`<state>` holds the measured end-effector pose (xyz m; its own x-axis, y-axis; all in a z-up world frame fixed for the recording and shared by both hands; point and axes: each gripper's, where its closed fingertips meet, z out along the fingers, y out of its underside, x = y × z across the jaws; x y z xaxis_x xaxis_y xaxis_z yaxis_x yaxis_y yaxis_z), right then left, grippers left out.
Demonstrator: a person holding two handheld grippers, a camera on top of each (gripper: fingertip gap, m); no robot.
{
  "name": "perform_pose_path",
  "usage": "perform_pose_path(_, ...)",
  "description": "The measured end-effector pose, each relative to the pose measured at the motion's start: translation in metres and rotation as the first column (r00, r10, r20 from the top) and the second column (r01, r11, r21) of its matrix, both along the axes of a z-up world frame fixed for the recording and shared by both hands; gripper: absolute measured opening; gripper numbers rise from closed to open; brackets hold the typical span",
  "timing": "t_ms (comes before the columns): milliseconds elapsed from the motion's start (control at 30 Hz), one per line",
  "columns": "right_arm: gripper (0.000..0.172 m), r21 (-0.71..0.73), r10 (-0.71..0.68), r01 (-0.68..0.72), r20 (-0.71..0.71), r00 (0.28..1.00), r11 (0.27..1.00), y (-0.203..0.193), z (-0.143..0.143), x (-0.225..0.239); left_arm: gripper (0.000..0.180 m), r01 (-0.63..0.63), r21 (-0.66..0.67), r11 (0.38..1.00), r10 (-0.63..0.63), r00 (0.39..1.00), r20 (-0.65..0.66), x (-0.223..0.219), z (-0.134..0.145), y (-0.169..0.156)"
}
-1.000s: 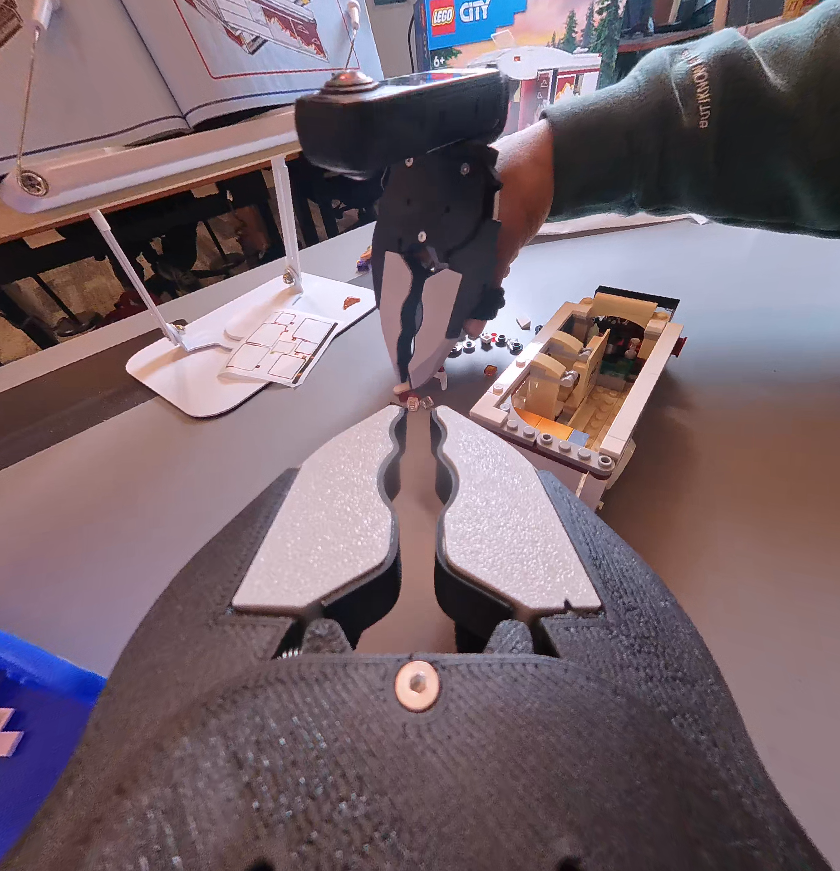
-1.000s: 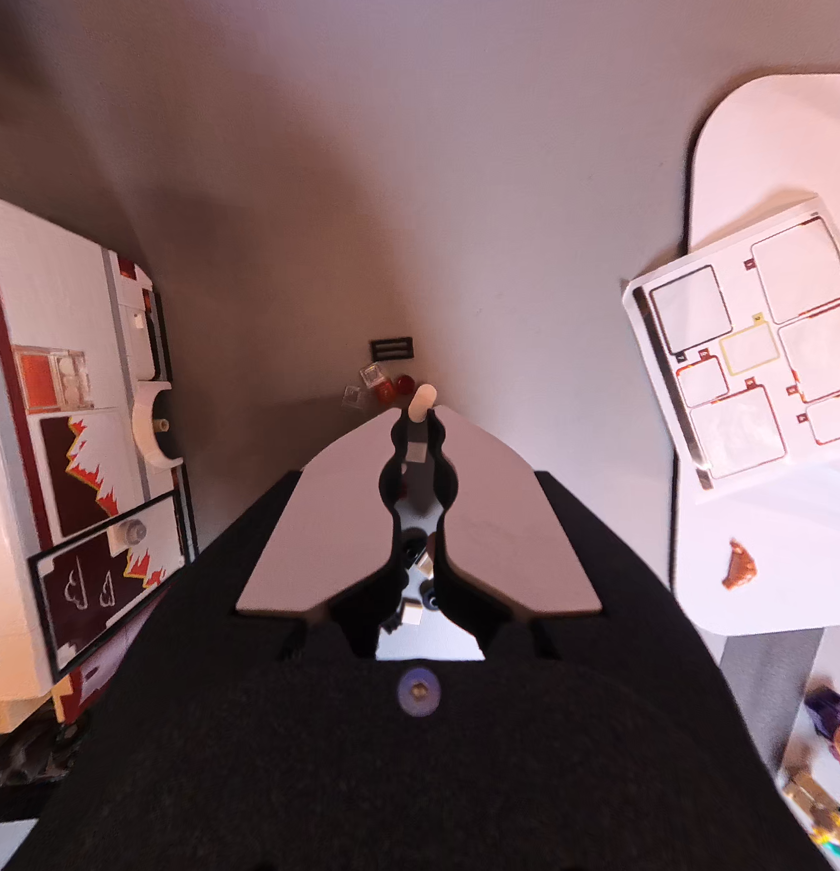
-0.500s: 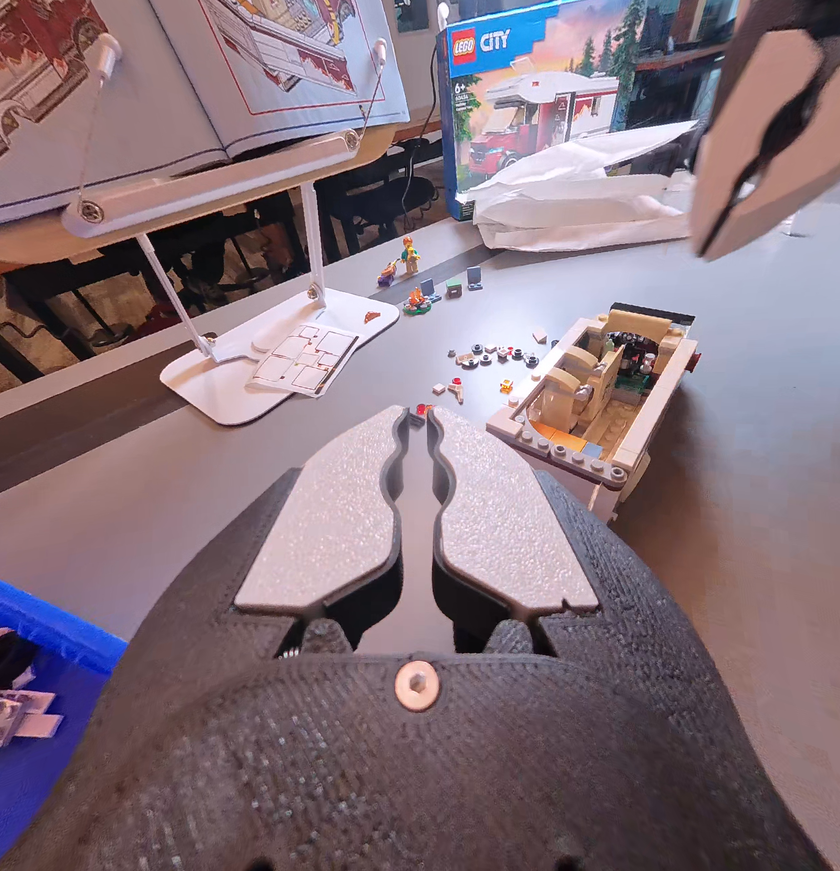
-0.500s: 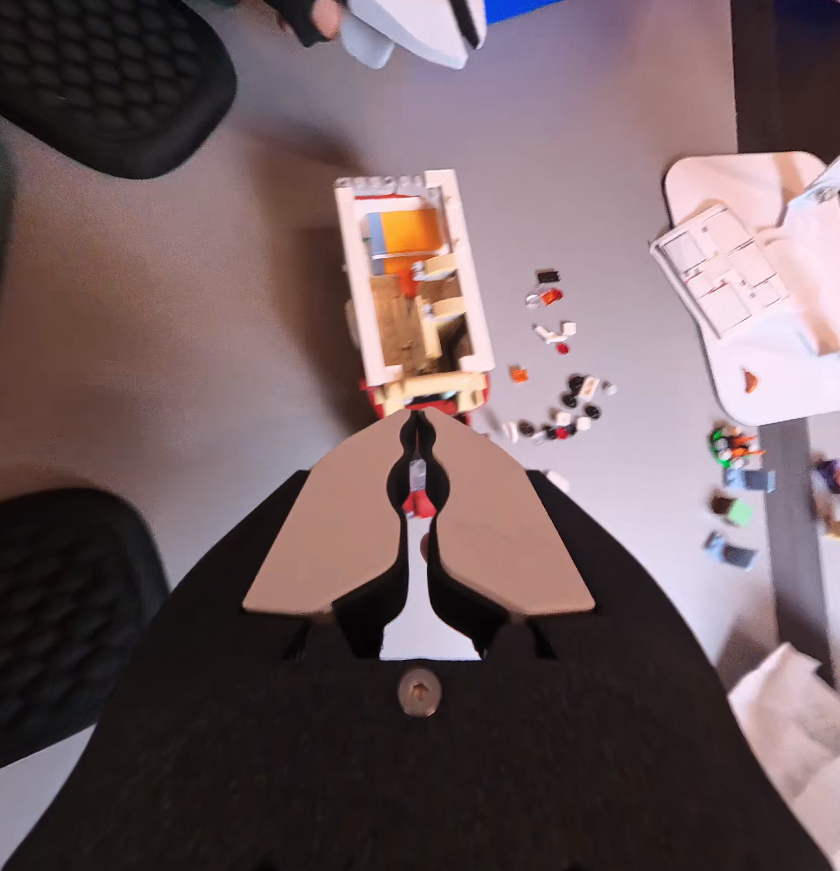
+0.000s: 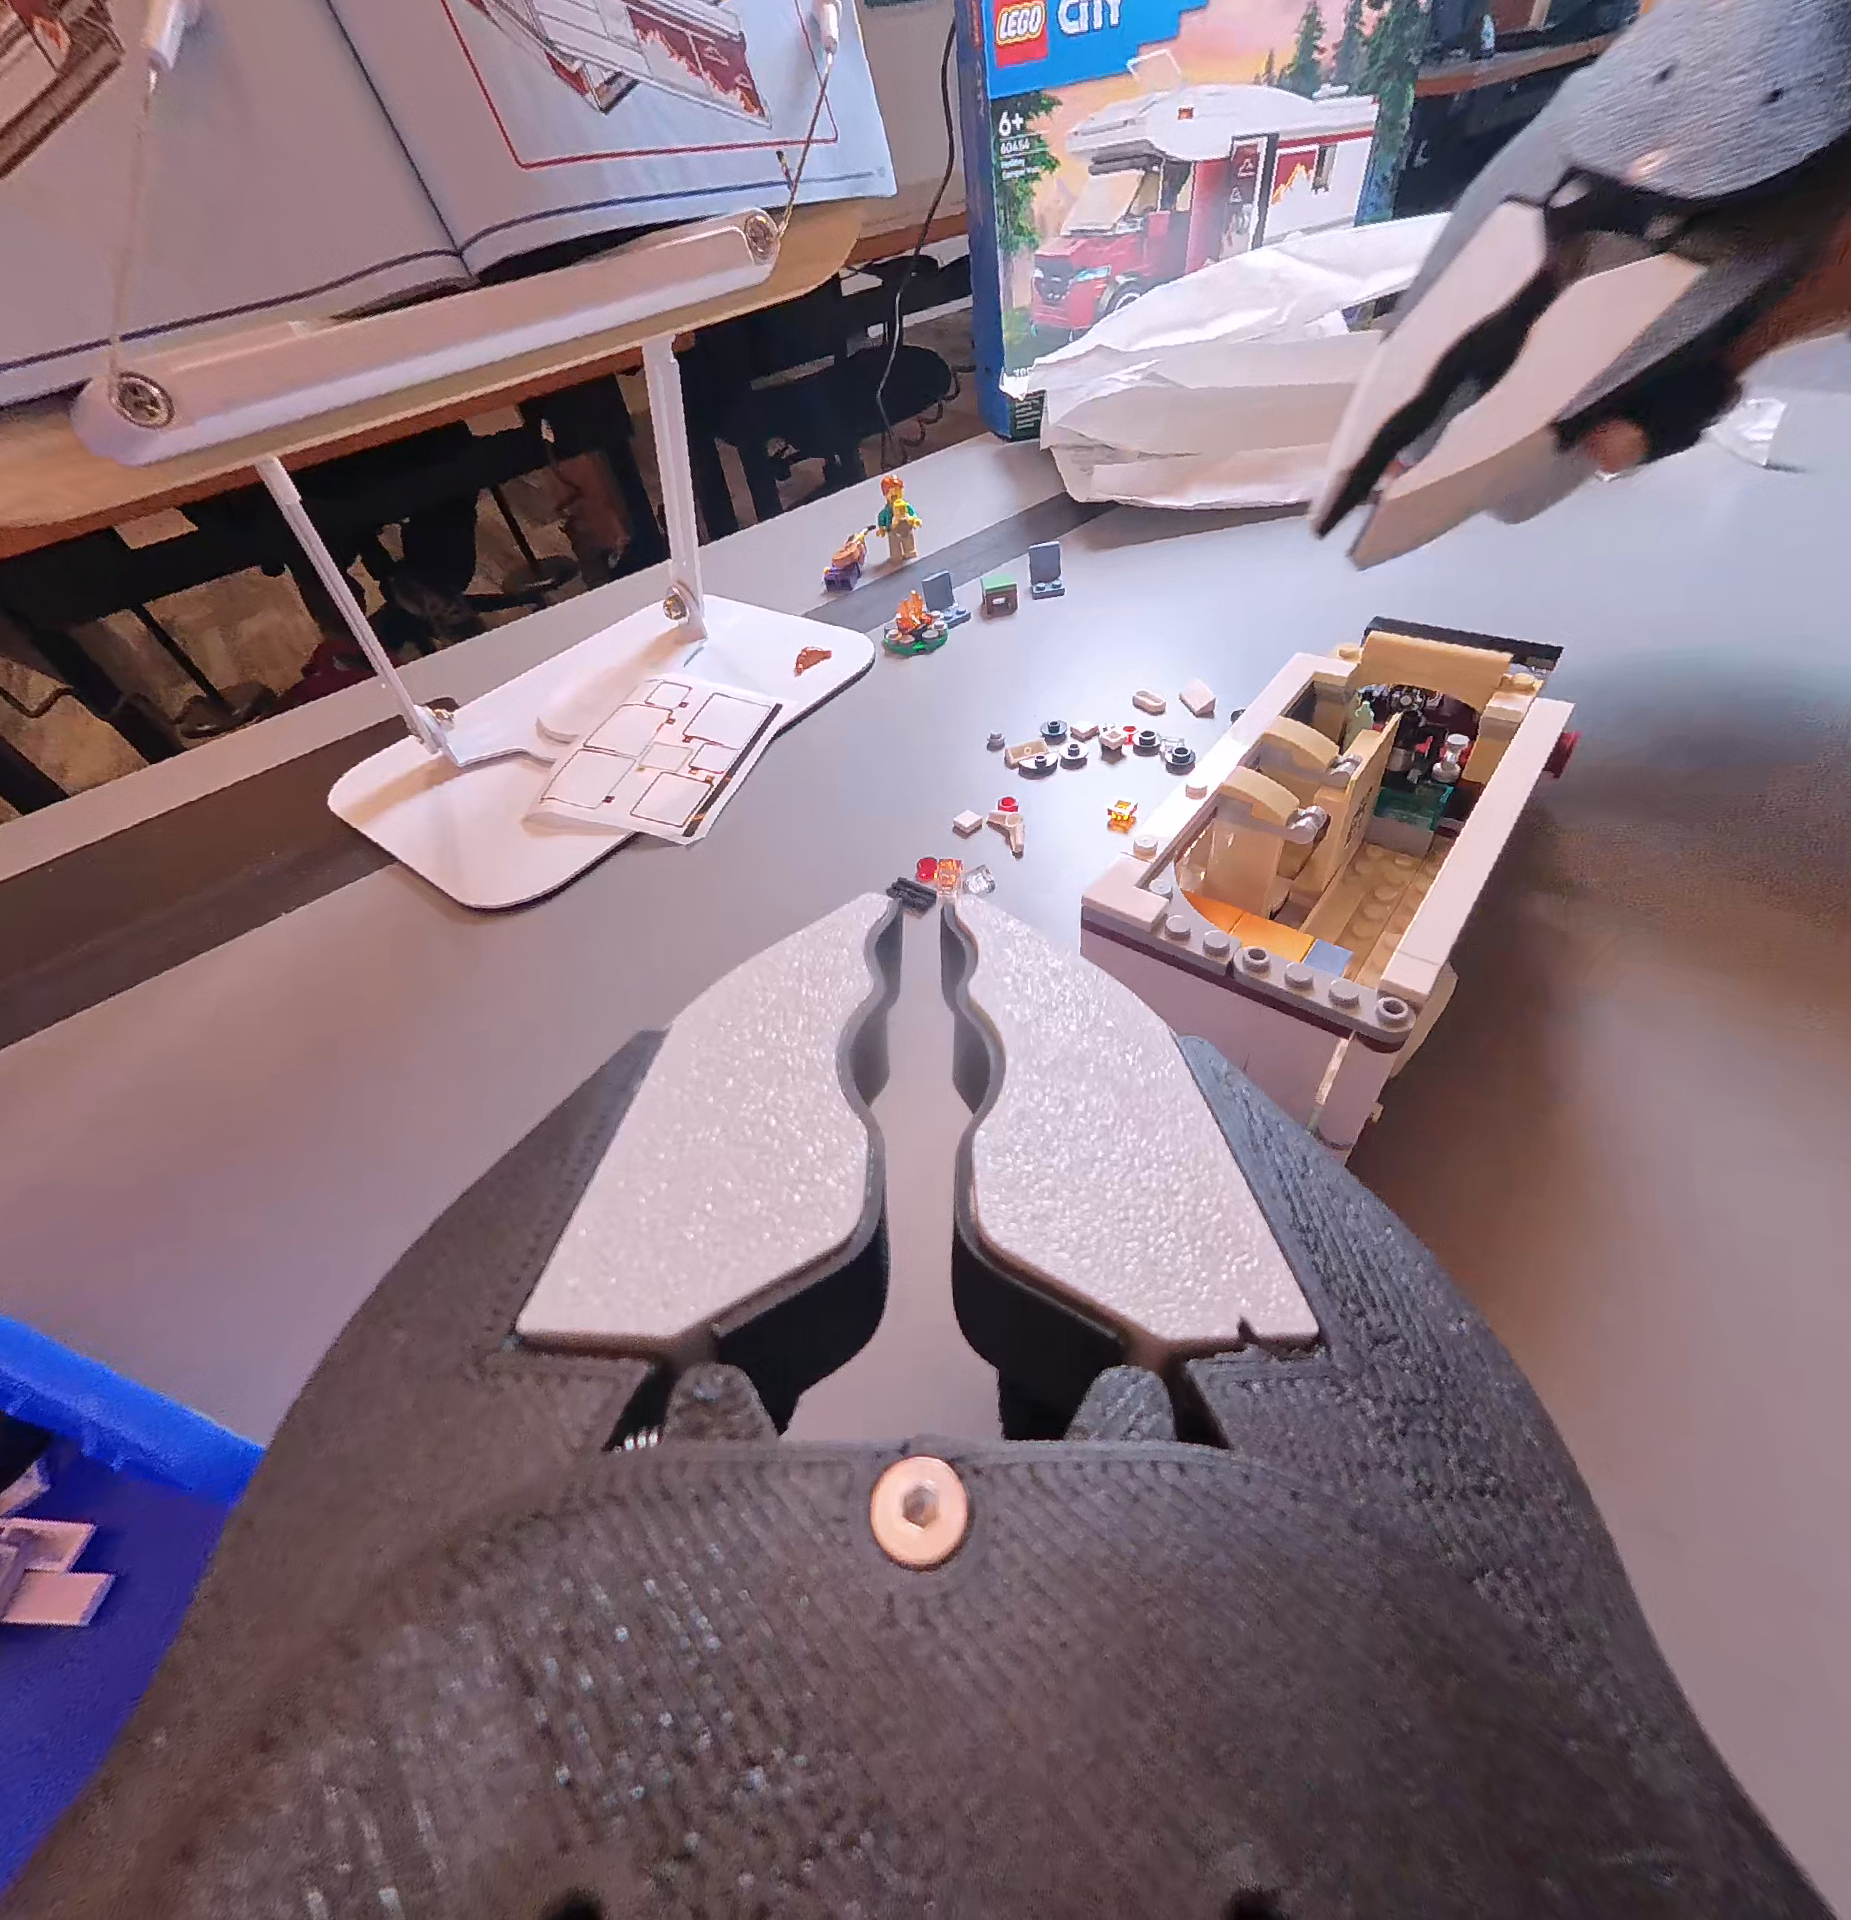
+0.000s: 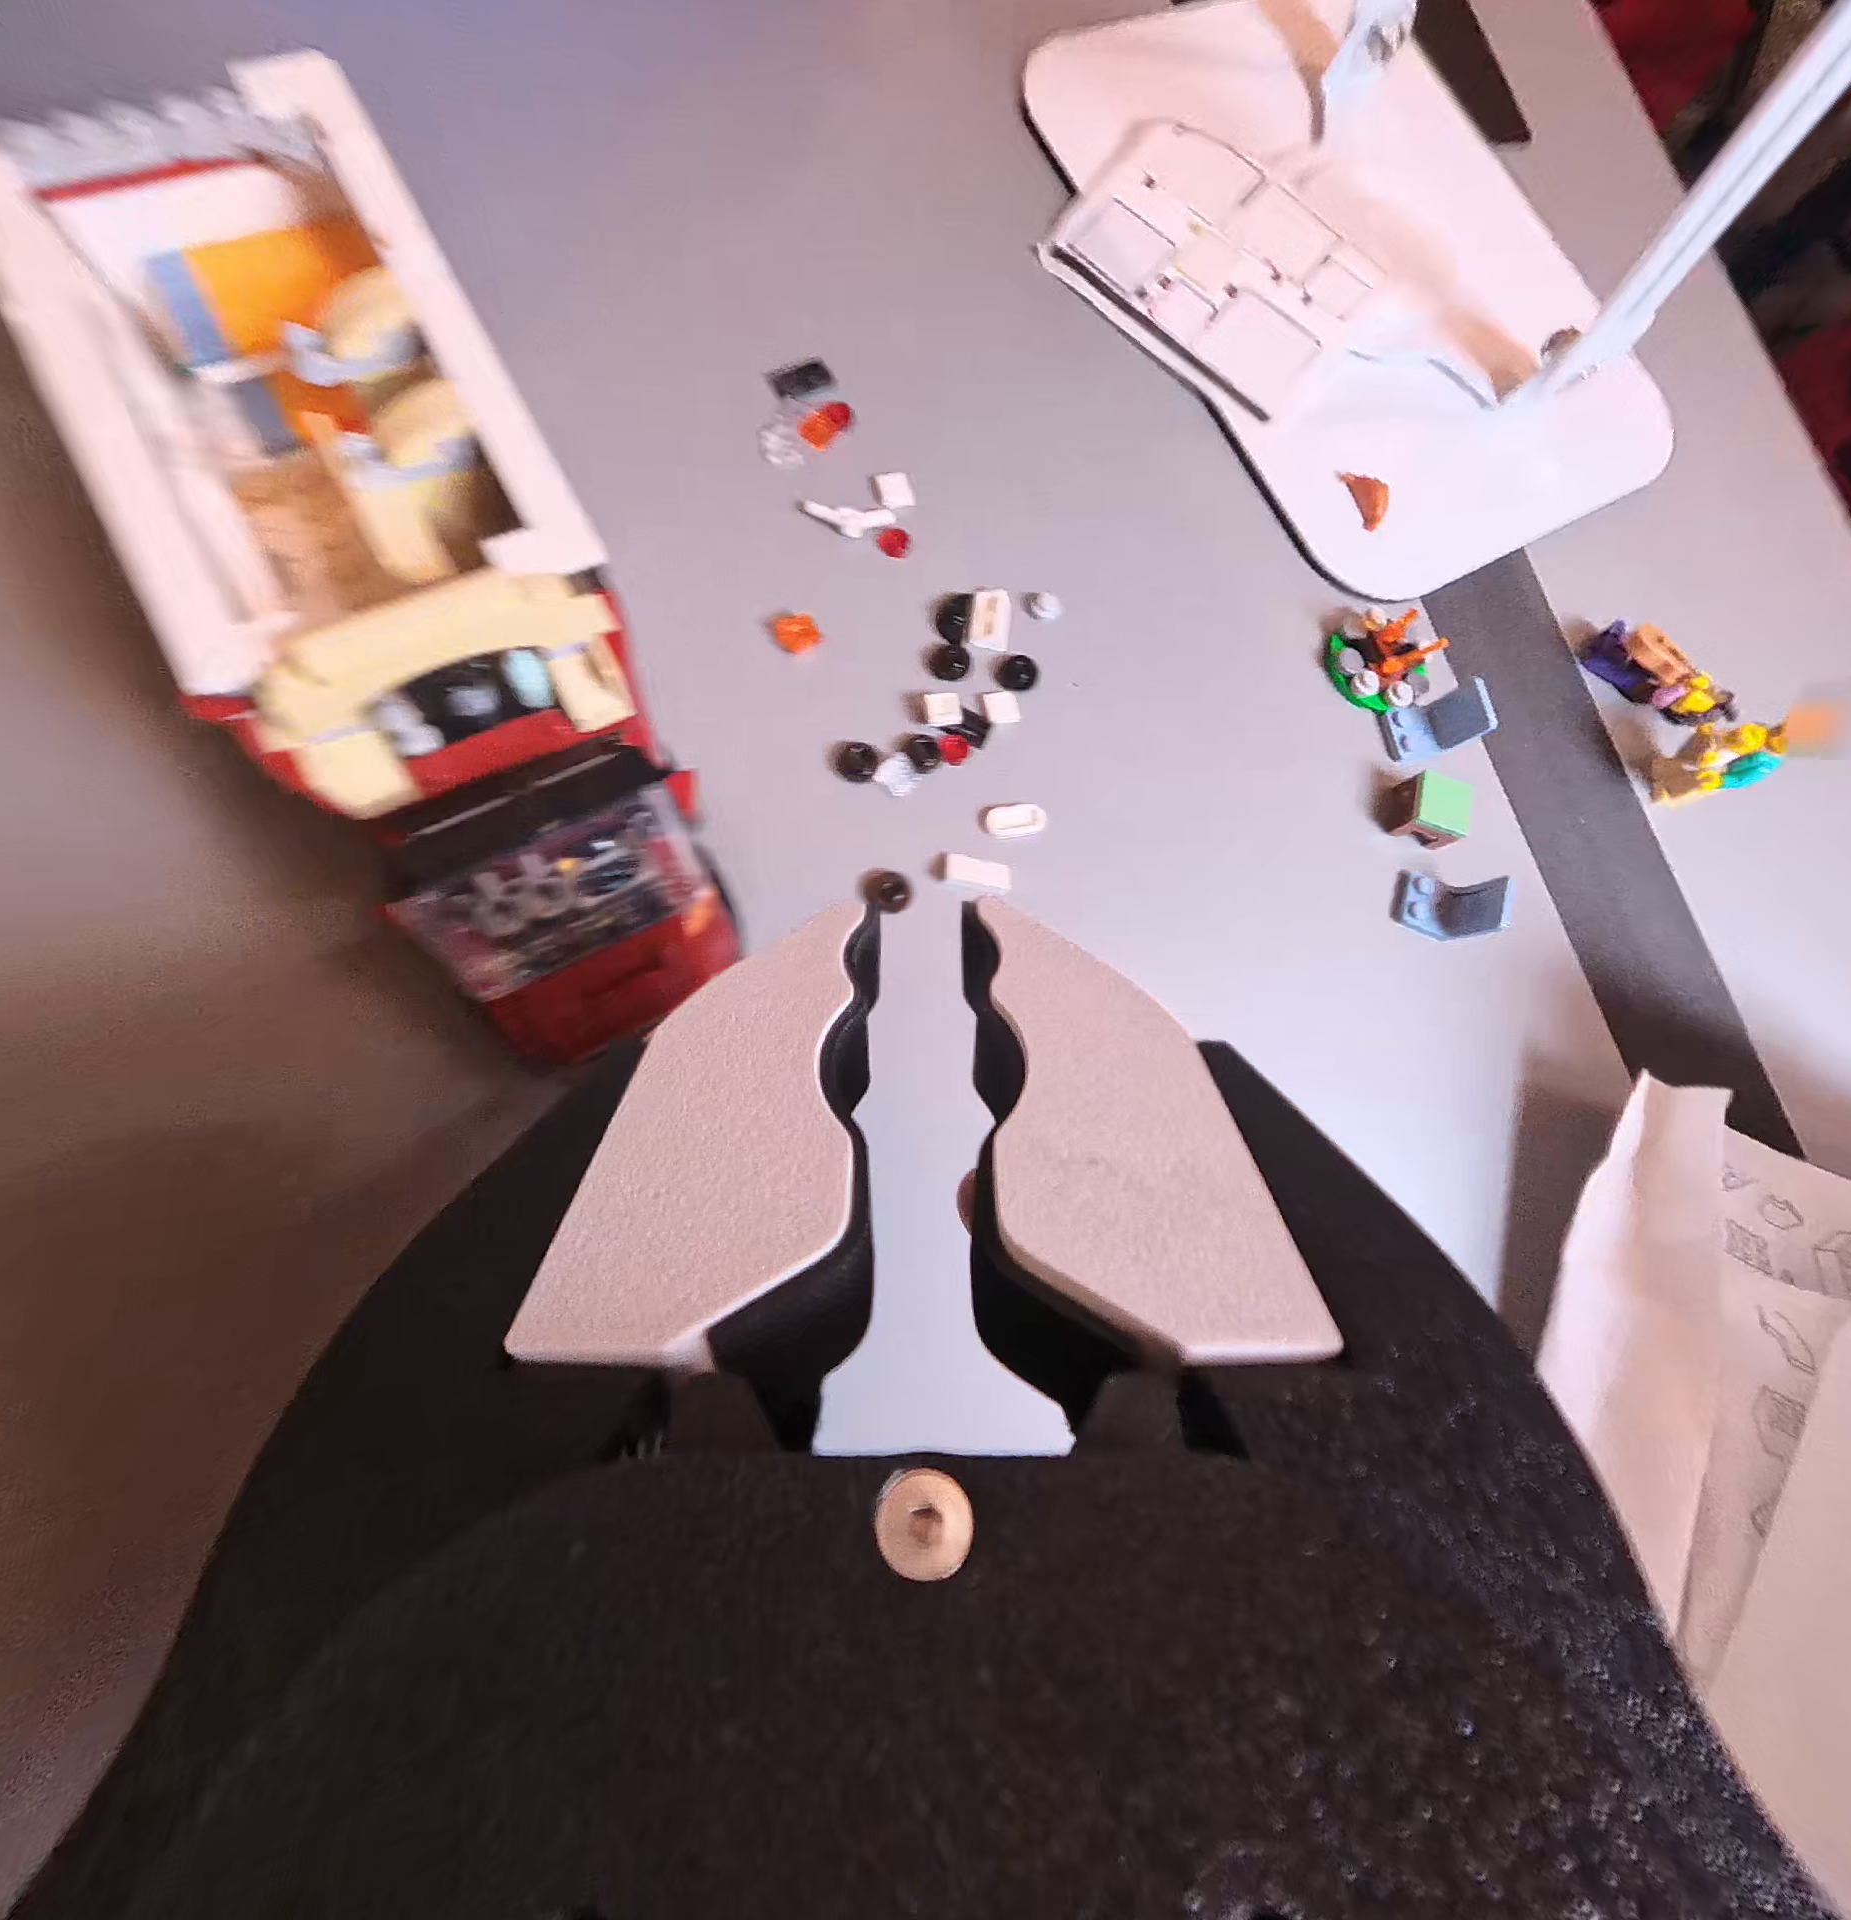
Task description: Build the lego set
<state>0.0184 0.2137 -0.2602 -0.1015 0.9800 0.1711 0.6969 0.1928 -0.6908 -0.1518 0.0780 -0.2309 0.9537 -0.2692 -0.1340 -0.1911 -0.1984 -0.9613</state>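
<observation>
My left gripper (image 5: 916, 906) hovers low over the grey table, its jaws a narrow slit apart with nothing between them. Just past its tips lie a black grille piece (image 5: 910, 891), a red stud (image 5: 927, 864) and an orange clear piece (image 5: 950, 871). An open-topped white and tan brick vehicle (image 5: 1461, 862) stands to the right. My right gripper (image 6: 921, 909) is open and empty, high above the table; it also shows in the left wrist view at upper right (image 5: 1347, 530). Below its tips lie a black round piece (image 6: 886, 888) and a white piece (image 6: 975, 871). The vehicle (image 6: 100, 343) is at its left, blurred.
Several small loose pieces (image 5: 1097, 743) lie between the vehicle and a white book stand base (image 5: 453, 821) with a sticker sheet (image 5: 656, 758). A set box (image 5: 1160, 156) and white paper bags (image 5: 1212, 384) are behind. A blue bin (image 5: 48, 1455) is at lower left. Small builds (image 6: 1430, 805) lie right. About 25 cm separates my left fingertips from my right. From the right gripper's tips to the white piece (image 6: 975, 871) is close to 6 cm. It turns up in the left wrist view (image 5: 1198, 696) as well.
A second ago my right gripper was down at the table with a small white piece at its tips. It has risen, swung away and opened, now bare. My left gripper barely moved.
</observation>
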Motion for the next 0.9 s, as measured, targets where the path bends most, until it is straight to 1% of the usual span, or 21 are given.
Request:
perform_pose_path(67,0.019,-0.03,-0.018,0.019,0.039,0.999,0.999,0.016,-0.016,-0.013,0.007,0.002,-0.005,1.0,-0.002,1.0,-0.006,0.0,-0.002,0.0)
perform_pose_path(167,0.024,-0.1,-0.001,0.011,0.108,0.994,0.995,0.025,-0.037,-0.031,0.007,-0.001,-0.008,1.0,0.001,1.0,-0.009,-0.001,-0.002,0.0)
perform_pose_path(300,0.025,-0.157,0.037,-0.009,0.175,0.984,0.988,0.027,-0.051,-0.043,0.007,-0.004,-0.012,1.0,0.004,1.0,-0.002,-0.005,-0.003,0.001)
perform_pose_path(367,0.024,-0.161,0.054,-0.018,0.223,0.973,0.987,0.027,-0.057,-0.043,0.007,0.0,-0.017,1.0,0.0,1.0,-0.002,-0.004,-0.004,0.001)
perform_pose_path(467,0.015,-0.161,0.072,-0.032,0.246,0.967,0.986,0.026,-0.058,-0.046,0.007,0.01,-0.022,1.0,-0.011,1.0,-0.009,-0.002,-0.006,0.001)
perform_pose_path(533,0.015,-0.15,0.08,-0.043,0.252,0.964,0.988,0.025,-0.057,-0.045,0.007,0.015,-0.021,1.0,-0.015,1.0,-0.015,0.0,-0.006,0.0)
perform_pose_path(600,0.015,-0.138,0.08,-0.051,0.209,0.975,0.989,0.023,-0.049,-0.045,0.007,0.016,-0.014,1.0,-0.016,1.0,-0.022,0.0,-0.004,0.0)
perform_pose_path(633,0.015,-0.149,0.082,-0.058,0.158,0.984,0.987,0.018,-0.037,-0.044,0.007,0.017,-0.01,1.0,-0.017,1.0,-0.024,0.001,-0.003,-0.001)
perform_pose_path(700,0.015,-0.18,0.098,-0.093,0.018,0.995,0.979,-0.001,-0.003,-0.041,0.007,0.022,-0.004,1.0,-0.022,0.999,-0.031,0.003,-0.001,-0.002)
perform_pose_path(767,0.015,-0.259,0.152,-0.178,-0.117,0.981,0.949,-0.04,0.033,-0.029,0.007,0.03,0.002,1.0,-0.03,0.999,-0.041,0.005,0.0,-0.002)
perform_pose_path(800,0.015,-0.316,0.188,-0.231,-0.162,0.969,0.92,-0.064,0.044,-0.019,0.007,0.036,0.002,0.999,-0.036,0.998,-0.044,0.007,0.0,-0.002)
perform_pose_path(833,0.015,-0.373,0.229,-0.278,-0.173,0.958,0.885,-0.089,0.048,-0.008,0.007,0.043,0.002,0.999,-0.043,0.998,-0.046,0.009,0.0,-0.003)
perform_pose_path(867,0.015,-0.406,0.267,-0.305,-0.15,0.952,0.861,-0.111,0.043,0.004,0.007,0.051,0.0,0.999,-0.051,0.998,-0.048,0.011,-0.001,-0.003)
perform_pose_path(900,0.015,-0.405,0.291,-0.309,-0.107,0.951,0.861,-0.126,0.031,0.014,0.007,0.058,-0.002,0.998,-0.058,0.997,-0.053,0.013,-0.002,-0.003)
